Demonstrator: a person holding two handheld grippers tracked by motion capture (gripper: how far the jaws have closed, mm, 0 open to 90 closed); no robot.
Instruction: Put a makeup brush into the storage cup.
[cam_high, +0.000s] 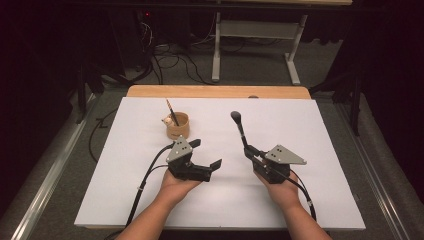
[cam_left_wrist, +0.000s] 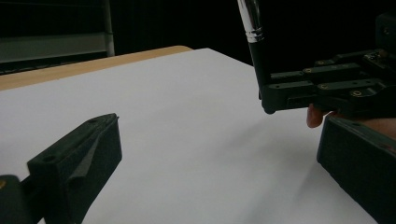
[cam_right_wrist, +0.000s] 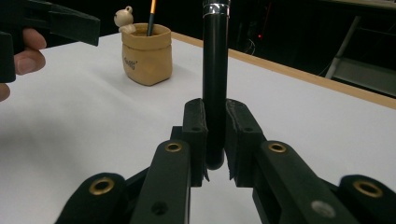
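Item 1. Right gripper (cam_high: 248, 150): held in the person's right hand (cam_high: 280, 190) at the right of the worktop's near half. Fingers (cam_right_wrist: 196, 135) clamped on the lower end of a brush; in the right gripper view the pads press the handle from both sides, its butt just below them.

Item 2. Brush (cam_high: 240, 128): black handle, silver ferrule, dark round head. Stands nearly upright, lifted off the worktop, head uppermost and tilted a little toward the far left in the high view. In the left gripper view its handle (cam_left_wrist: 254, 42) rises from the right gripper's fingers at upper right.

Item 3. Left gripper (cam_high: 206, 157): held in the left hand (cam_high: 175, 186), left of centre, low over the sheet. Fingers (cam_left_wrist: 79, 163) apart, nothing between them; bare white surface shows in the gap.

Item 4. Cup (cam_high: 177, 125): small tan holder on the far left part of the sheet, just beyond the left gripper and well apart from the brush. A small bear figure sits at its rim. One thin brush (cam_high: 172, 111) with an orange band stands in it, leaning left.

Item 5. Worktop (cam_high: 310, 130): white sheet over a wooden board whose far edge shows beyond it. Cables trail from both grippers toward the near edge.
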